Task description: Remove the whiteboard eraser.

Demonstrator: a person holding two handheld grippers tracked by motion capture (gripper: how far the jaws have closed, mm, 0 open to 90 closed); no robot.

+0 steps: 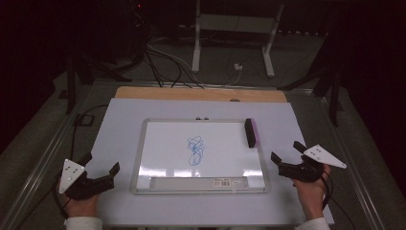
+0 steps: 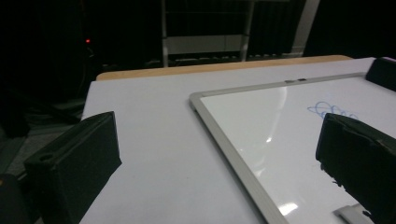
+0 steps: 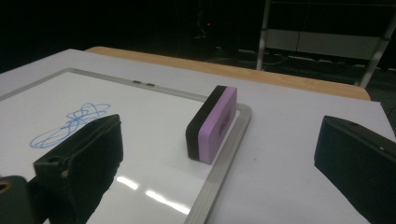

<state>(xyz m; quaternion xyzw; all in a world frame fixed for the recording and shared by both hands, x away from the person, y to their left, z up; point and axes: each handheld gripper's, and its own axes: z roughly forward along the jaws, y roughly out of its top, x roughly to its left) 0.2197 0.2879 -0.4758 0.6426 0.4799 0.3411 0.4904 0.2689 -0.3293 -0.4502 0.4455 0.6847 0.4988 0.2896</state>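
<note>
Eraser (image 3: 212, 122) standing on edge by the whiteboard (image 1: 163, 143) frame: likely light, soft; grasp across its 2 broad faces. Both grippers, left (image 1: 101, 173) and right (image 1: 286, 154), gape empty.

left gripper (image 1: 103, 173) and right gripper (image 1: 285, 154) low, well apart, jaws spread wide, nothing between them.

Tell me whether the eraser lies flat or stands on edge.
On edge: the eraser rests on a long narrow side at the whiteboard frame, purple side face upright.
</note>
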